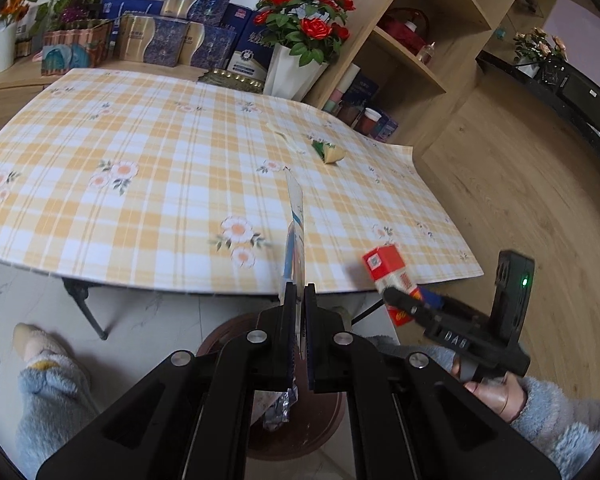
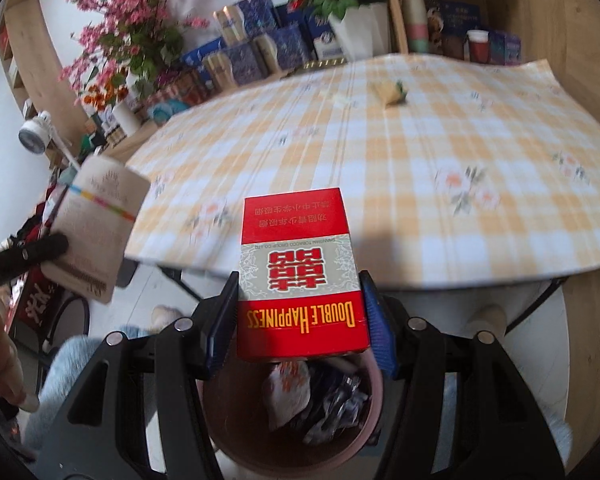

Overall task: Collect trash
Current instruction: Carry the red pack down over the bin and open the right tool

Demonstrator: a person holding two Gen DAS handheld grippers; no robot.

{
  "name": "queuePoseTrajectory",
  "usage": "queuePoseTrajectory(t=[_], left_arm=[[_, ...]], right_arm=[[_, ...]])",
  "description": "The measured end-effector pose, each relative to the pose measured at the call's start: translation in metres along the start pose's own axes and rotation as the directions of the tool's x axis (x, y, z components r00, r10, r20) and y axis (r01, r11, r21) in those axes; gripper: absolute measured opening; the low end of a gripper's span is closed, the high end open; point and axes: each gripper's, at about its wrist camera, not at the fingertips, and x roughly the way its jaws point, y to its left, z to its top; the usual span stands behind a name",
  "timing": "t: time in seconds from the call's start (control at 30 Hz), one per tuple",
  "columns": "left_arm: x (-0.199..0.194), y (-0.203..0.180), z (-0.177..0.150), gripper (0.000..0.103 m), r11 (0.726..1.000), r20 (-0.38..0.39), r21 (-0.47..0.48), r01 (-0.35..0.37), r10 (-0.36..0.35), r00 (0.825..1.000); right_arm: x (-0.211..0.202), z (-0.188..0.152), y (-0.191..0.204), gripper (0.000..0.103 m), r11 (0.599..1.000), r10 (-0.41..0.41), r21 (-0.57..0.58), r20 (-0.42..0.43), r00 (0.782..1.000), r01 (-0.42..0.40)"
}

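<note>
Right gripper (image 2: 298, 316): clamped on red-and-grey cardboard cigarette box (image 2: 300, 272)
Below: round brown plastic bin (image 2: 236, 436) (wrappers inside)
Left gripper (image 2: 40, 250): grips beige card packet (image 2: 96, 224)

Setting was a home living room. A folding table (image 1: 180, 184) carried a checked floral cloth. Far side: stacked gift boxes (image 1: 180, 24), artificial roses (image 1: 308, 20) in a white vase. Right: wooden shelves (image 1: 428, 40). Wood-look floor (image 1: 520, 200); fleece sleeve (image 1: 560, 420) near.
</note>
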Motion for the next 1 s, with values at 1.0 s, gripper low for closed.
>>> queuePoseTrajectory(t=[1.0], left_arm=[[0.042,0.018,-0.081,0.004,0.998,-0.134,0.012,-0.063,0.064,0.989]], right_arm=[[0.036,-0.052,-0.002,0.089,1.000,-0.020,0.022,-0.137,0.990,0.023]])
